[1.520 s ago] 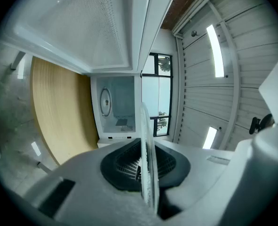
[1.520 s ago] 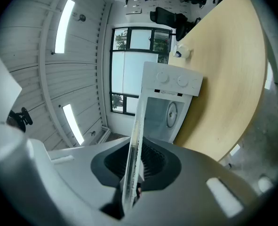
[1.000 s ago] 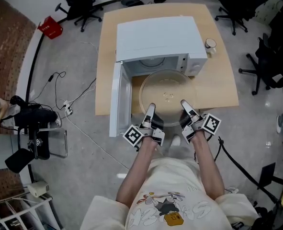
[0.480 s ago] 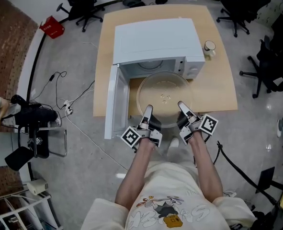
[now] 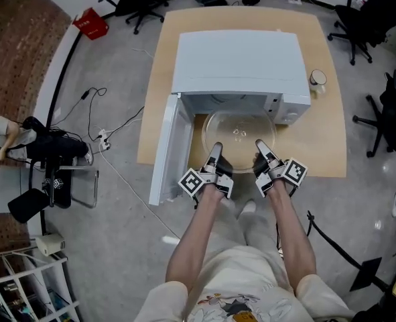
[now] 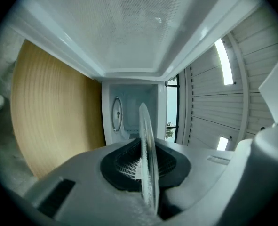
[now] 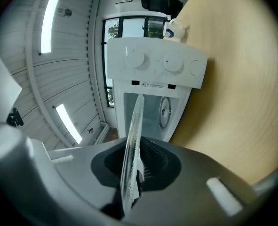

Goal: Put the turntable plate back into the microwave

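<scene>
The clear glass turntable plate (image 5: 239, 134) is held flat in front of the white microwave (image 5: 238, 62), its far edge at the open cavity. My left gripper (image 5: 216, 149) is shut on the plate's near-left rim and my right gripper (image 5: 259, 146) grips the near-right rim. In the left gripper view the plate (image 6: 147, 140) runs edge-on between the pads toward the cavity (image 6: 129, 112). In the right gripper view the plate (image 7: 133, 140) sits between jaws that are closing slightly on it, below the knob panel (image 7: 157, 65).
The microwave door (image 5: 167, 149) stands open to the left of the plate. The microwave rests on a wooden table (image 5: 328, 133), with a white mug (image 5: 317, 79) to its right. Office chairs, floor cables and a red bin surround the table.
Both grippers and the plate have moved forward and down toward the microwave; the plate's far edge now reaches the open cavity.
</scene>
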Demonstrator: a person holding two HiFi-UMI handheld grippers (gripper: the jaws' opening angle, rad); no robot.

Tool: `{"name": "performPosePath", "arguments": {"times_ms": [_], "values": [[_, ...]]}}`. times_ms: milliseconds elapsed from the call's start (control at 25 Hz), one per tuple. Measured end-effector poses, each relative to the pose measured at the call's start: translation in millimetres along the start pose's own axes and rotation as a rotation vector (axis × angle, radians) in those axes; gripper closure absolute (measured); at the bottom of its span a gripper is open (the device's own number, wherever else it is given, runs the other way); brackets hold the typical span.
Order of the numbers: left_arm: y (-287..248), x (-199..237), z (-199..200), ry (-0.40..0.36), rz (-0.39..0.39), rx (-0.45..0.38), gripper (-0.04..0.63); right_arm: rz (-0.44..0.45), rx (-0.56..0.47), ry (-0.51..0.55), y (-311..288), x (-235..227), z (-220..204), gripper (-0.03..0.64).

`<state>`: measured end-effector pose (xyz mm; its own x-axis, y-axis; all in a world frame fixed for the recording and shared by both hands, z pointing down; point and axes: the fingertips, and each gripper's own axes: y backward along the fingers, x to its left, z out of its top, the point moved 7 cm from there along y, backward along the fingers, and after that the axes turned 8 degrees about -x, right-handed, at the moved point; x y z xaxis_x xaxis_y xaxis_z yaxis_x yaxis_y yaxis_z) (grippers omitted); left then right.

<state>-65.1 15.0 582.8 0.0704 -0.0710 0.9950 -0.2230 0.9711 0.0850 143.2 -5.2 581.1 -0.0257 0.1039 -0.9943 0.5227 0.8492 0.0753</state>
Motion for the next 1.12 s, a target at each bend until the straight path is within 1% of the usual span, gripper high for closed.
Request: {"name": "performPosePath", "arguments": {"times_ms": [120, 240, 360, 480, 680, 760, 880, 1120], "values": [[-22.1, 18.4, 20.3, 0.007, 0.011, -0.006, 0.569, -0.013, -0.01, 0.002, -29.0, -20.8, 0.9, 0.577], [-41.5, 36.2, 32.1, 0.039, -0.005, -0.024, 0.569, -0.014, -0.023, -0.01, -50.9, -34.2, 2.0, 0.579], [-53.3, 55.7, 45.8, 0.064, -0.009, -0.066, 0.569, -0.032, -0.049, 0.01, -68.4, -47.9, -0.1, 0.581], [-66.1, 63.6, 60.2, 0.055, 0.007, -0.112, 0.569, -0.036, -0.091, -0.01, -87.6, -59.0, -5.2, 0.581], [-83.5, 70.2, 66.0, 0.036, 0.018, -0.174, 0.568, -0.051, -0.161, -0.045, -99.7, -73.5, -6.4, 0.583], [-87.6, 77.2, 69.8, 0.029, 0.037, -0.19, 0.568, -0.055, -0.181, -0.059, -106.3, -75.7, -6.8, 0.583], [-99.0, 73.5, 71.3, 0.039, 0.019, -0.214, 0.568, -0.062, -0.204, -0.061, -116.3, -78.8, -3.5, 0.583], [-106.5, 87.4, 74.0, 0.032, 0.047, -0.251, 0.568, -0.094, -0.264, -0.075, -127.9, -87.1, -0.9, 0.584]]}}
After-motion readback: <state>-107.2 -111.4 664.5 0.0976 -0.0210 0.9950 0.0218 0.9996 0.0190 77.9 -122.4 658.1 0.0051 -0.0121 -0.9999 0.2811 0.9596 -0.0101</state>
